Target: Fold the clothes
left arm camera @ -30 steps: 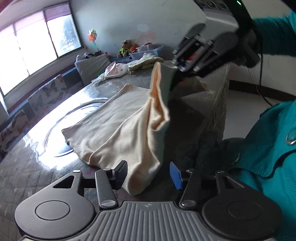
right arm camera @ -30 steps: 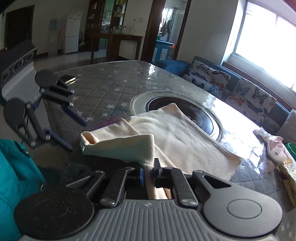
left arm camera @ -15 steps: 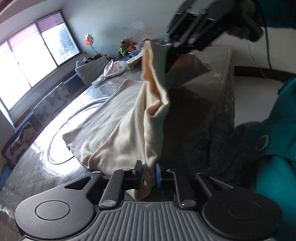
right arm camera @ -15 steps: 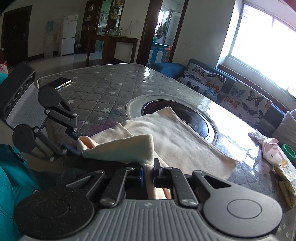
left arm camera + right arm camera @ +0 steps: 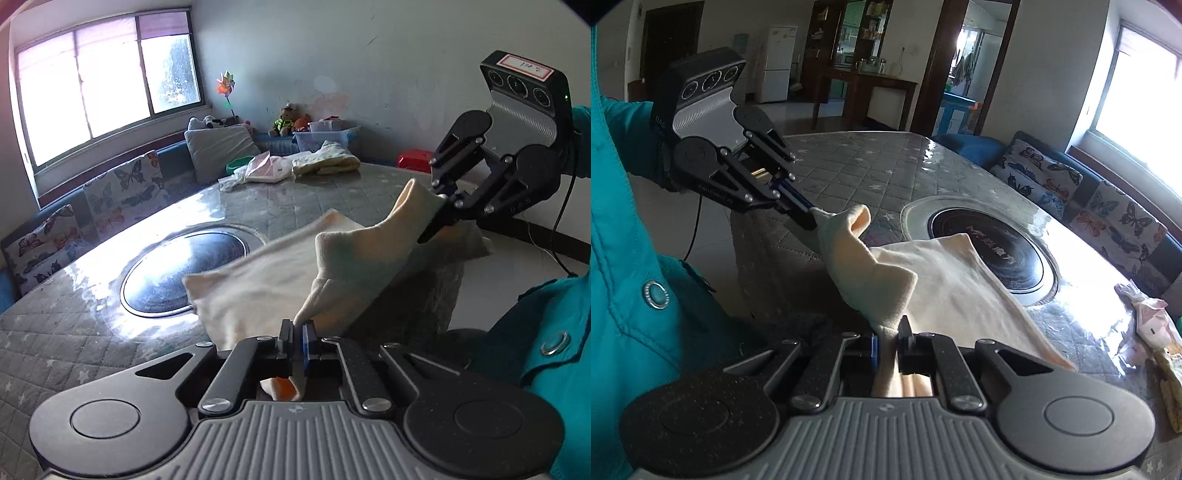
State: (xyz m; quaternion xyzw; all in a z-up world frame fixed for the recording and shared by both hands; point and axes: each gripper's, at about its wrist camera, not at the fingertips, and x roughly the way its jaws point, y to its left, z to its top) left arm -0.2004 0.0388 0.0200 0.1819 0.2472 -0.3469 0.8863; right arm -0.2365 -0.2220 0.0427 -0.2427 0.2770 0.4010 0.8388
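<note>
A cream garment (image 5: 266, 280) (image 5: 945, 280) lies over the near part of a grey quilted table (image 5: 74, 332) (image 5: 886, 170), its near edge lifted off the surface. My left gripper (image 5: 297, 328) is shut on one corner of that edge; in the right wrist view the left gripper (image 5: 809, 218) shows at the left, pinching the cloth. My right gripper (image 5: 890, 336) is shut on the other corner; in the left wrist view the right gripper (image 5: 432, 221) shows at the right, gripping the fabric. The lifted edge is stretched between the two grippers.
A round glass hob (image 5: 184, 273) (image 5: 990, 247) is set in the table's middle, partly under the garment. Folded clothes and a plastic bag (image 5: 295, 166) lie at the far end. A butterfly-print sofa (image 5: 1089, 206) lines the window side. A person's teal jacket (image 5: 624, 277) is close by.
My left gripper shut on the garment's hanging corner and lifted it. The two grippers moved apart, so the bunched, hanging fabric is now stretched out between them.
</note>
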